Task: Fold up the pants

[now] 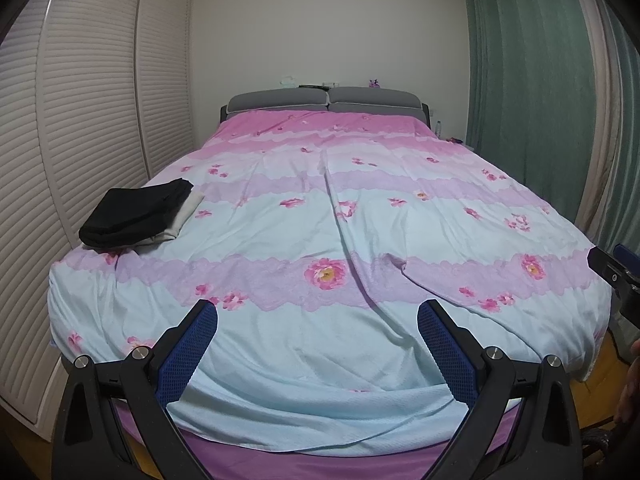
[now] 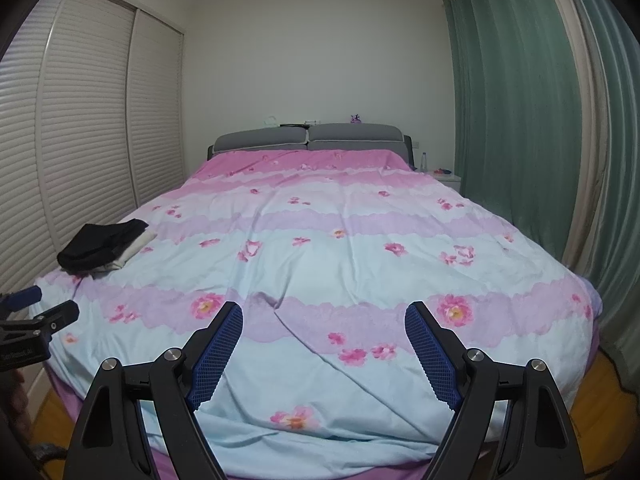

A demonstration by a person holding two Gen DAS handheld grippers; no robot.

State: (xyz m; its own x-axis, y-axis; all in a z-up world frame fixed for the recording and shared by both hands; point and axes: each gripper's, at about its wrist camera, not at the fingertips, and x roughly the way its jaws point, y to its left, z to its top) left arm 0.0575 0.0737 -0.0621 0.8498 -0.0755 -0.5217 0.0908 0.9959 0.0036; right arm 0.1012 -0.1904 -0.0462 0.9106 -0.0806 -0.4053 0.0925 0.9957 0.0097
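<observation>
From the left wrist, the left tongs [image 1: 317,330] hang released over the bed's [image 1: 320,420] foot; folded pants [image 1: 134,212] sit stacked aside, clearing space. From the right wrist, the right tongs [image 2: 324,332] gape empty too.

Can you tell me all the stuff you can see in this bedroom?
bed cover: one, pale blue, pink and purple with flowers, spread over the bed
black pants: one folded item, black, near the bed's left edge
white garment: one, white, under the black pants
headboard: one, grey, far end of bed
wardrobe doors: white slatted, left wall
curtains: green, right side
bottle: one, clear, beside the headboard
nightstand: one, white, right of the bed
left gripper: black with blue pads, jaws open, holding nothing
right gripper: same, jaws open, holding nothing
</observation>
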